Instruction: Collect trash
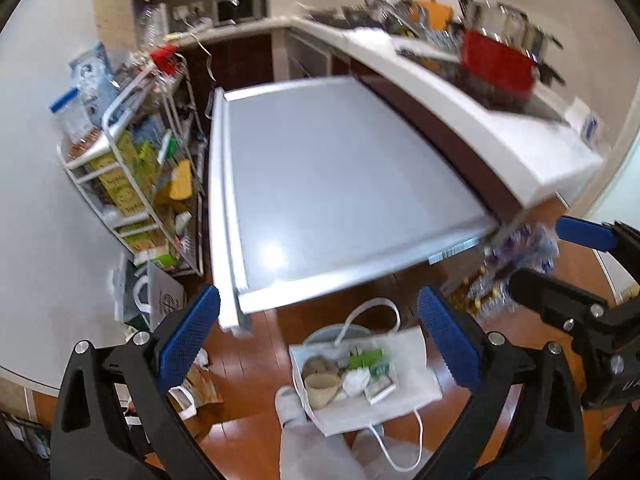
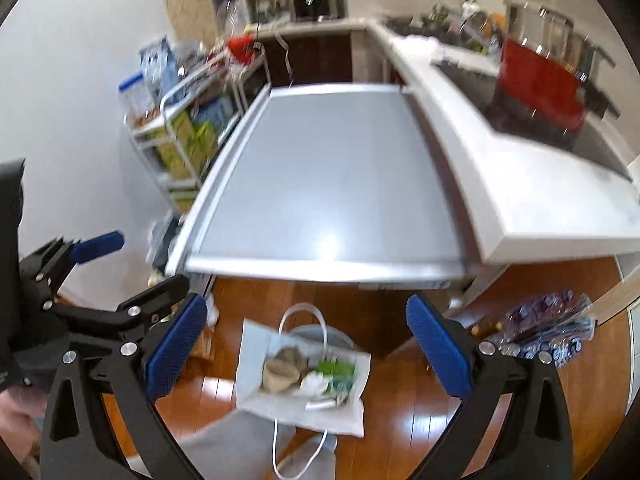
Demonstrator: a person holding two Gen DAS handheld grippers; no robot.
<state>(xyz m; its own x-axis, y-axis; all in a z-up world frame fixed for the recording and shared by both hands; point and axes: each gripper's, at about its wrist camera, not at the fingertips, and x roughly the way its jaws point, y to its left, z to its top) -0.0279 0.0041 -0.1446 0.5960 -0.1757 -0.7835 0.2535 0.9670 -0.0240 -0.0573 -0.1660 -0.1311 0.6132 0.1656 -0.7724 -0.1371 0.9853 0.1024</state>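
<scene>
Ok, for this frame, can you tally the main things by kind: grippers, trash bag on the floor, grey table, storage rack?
grippers: 2, the left gripper and the right gripper, jaws open and empty
white bag holding trash on the floor: 1
grey table: 1
white storage rack: 1
total: 5

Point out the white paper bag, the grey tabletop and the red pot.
white paper bag (image 1: 416, 390), left wrist view, its bare right wall.
grey tabletop (image 2: 332, 176), right wrist view, middle of surface.
red pot (image 2: 540, 84), right wrist view, its side.

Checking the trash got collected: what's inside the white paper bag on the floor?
The white paper bag holds crumpled brown paper, a brown paper cup, green wrappers and white scraps. Anything underneath is covered.
</scene>
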